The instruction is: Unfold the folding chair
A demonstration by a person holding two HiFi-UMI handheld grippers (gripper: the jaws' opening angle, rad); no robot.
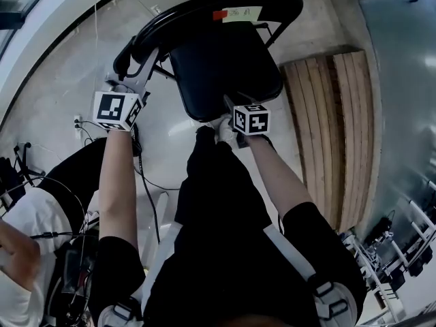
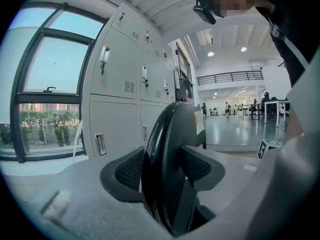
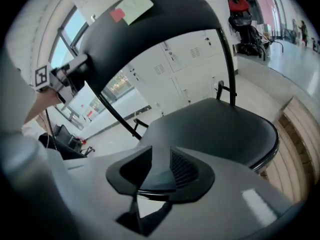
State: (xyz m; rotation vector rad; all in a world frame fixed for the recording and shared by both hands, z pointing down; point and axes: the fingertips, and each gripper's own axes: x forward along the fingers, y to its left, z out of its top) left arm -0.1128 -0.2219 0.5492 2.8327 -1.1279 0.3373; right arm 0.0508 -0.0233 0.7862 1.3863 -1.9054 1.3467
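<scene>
Ahead on the floor, the folding chair [image 1: 225, 67] stands almost opened, seat [image 3: 215, 129] near level. Its backrest [image 2: 170, 134] is clamped by the left gripper [image 2: 162, 171], the seat edge apparently pinched by the right gripper [image 3: 157, 166]; final settling remains.

Left tongs [image 2: 162, 169] on backrest [image 1: 225, 5], right tongs [image 3: 160, 166] on seat [image 1: 225, 67] front edge — planks [image 1: 327, 128] right of seat (on floor [image 1: 54, 80]).
</scene>
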